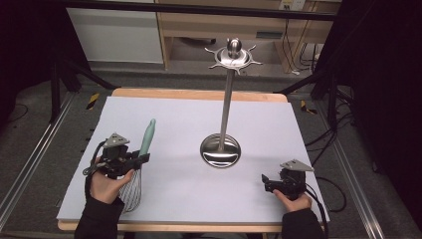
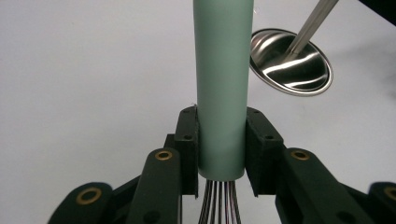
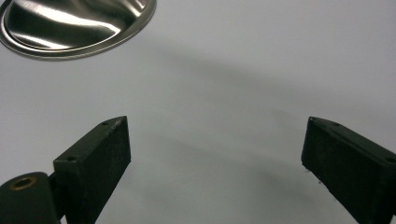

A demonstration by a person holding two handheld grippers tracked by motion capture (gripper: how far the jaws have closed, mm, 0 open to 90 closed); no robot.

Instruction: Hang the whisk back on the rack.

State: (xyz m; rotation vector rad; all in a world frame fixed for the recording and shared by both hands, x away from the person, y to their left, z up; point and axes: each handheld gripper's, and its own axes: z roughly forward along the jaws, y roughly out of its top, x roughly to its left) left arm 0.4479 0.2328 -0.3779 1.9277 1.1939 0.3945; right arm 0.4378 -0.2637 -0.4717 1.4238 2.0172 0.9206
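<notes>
Whisk with a pale green cylindrical handle and thin steel wires [image 1: 141,164]: one of it is present, at about 8 o'clock on the white tabletop [image 1: 174,119], near the front left corner. Its handle points toward 12 o'clock and its wire bulb toward 6 o'clock, close to the front edge. The left claw [image 1: 142,159] is closed on the handle at its lower end, just above the place where the wires come out; in the left gripper view both black pads [image 2: 187,140] press on the two sides of the green handle. Whether the wire bulb rests on the tabletop, I cannot tell.

One tall steel utensil stand with a round mirror-like base, a thin pole and a top crown of small hooks [image 1: 221,149] is on the tabletop near the centre, well apart from the whisk, at about 3 o'clock from it. No utensil hangs on its hooks.

The right claw [image 1: 265,180] is at about 4 o'clock on the tabletop, near the front right corner. Its two jaws stand wide apart, with only the white surface between them, and it holds nothing. There are two claws in total, one in each hand.
</notes>
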